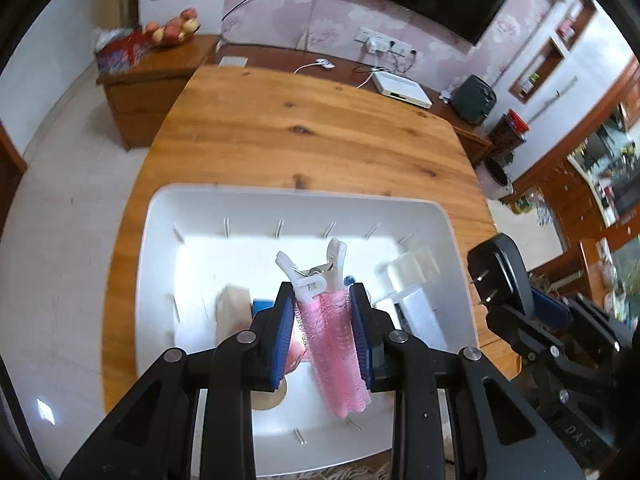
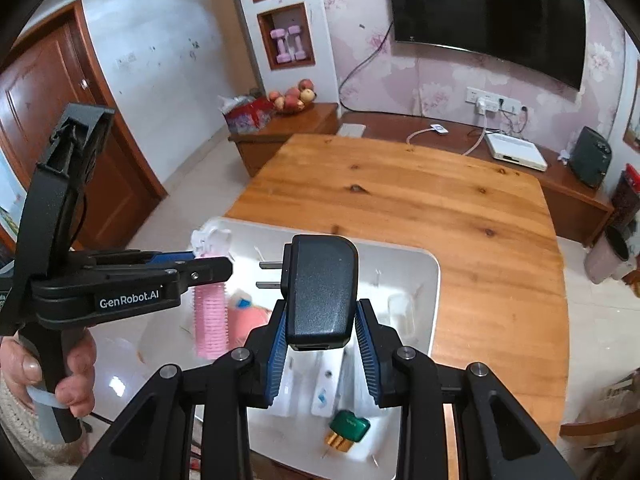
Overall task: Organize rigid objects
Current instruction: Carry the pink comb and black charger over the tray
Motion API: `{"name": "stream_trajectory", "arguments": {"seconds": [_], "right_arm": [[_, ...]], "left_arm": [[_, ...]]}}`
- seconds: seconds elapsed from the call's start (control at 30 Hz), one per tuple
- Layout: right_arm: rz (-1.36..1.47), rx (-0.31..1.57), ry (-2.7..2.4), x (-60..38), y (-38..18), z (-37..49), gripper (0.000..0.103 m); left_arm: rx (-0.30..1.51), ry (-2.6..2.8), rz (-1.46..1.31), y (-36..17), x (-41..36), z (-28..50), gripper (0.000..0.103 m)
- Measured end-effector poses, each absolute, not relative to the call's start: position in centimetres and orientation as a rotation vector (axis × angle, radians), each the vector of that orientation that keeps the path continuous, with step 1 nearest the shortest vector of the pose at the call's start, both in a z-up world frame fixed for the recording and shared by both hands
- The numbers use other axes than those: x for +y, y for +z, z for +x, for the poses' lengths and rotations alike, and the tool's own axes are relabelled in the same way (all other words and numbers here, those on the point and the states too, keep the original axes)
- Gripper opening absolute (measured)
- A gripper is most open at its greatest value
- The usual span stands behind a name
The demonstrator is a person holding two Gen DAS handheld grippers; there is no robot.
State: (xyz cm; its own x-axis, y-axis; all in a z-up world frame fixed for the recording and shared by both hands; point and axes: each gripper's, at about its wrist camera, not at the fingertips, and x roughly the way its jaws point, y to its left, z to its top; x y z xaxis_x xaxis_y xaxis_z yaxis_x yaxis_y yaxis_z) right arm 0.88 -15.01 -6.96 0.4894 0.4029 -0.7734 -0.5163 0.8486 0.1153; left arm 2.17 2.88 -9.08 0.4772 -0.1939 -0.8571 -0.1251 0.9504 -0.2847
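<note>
A pink hair roller [image 1: 340,352] with a white clip [image 1: 316,272] on its top is clamped between the blue pads of my left gripper [image 1: 322,294], which is shut on it above the white bin [image 1: 160,232]. My right gripper [image 2: 322,308] is shut on a black plug adapter [image 2: 320,280] whose two prongs point left; it also hangs over the bin [image 2: 428,280]. In the left wrist view the adapter [image 1: 500,272] shows at the bin's right edge. The right wrist view shows the left gripper [image 2: 212,268] with the roller [image 2: 211,320] at left, held by a person's hand [image 2: 76,384].
The bin sits on a wooden table [image 1: 300,120] and holds white plastic pieces [image 1: 416,308], a beige block [image 1: 232,312], a pink item [image 2: 248,320] and a green connector [image 2: 348,426]. Behind the table stand a low cabinet with a fruit bowl [image 2: 294,100] and a wall TV [image 2: 488,12].
</note>
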Motion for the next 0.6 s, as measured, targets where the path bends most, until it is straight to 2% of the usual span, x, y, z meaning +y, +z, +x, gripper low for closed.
{"name": "stream_trajectory", "arguments": {"seconds": [0.2,0.6], "right_arm": [[-0.164,0.940,0.512,-14.6,-10.0,0.5,0.033],[-0.170,1.017,0.448,-14.3,-13.3,2.1,0.033]], "left_arm": [[1.113,-0.044,-0.327,-11.8,1.9,2.1,0.030],[1.103,-0.028,-0.197,-13.6,0.3,1.9,0.030]]}}
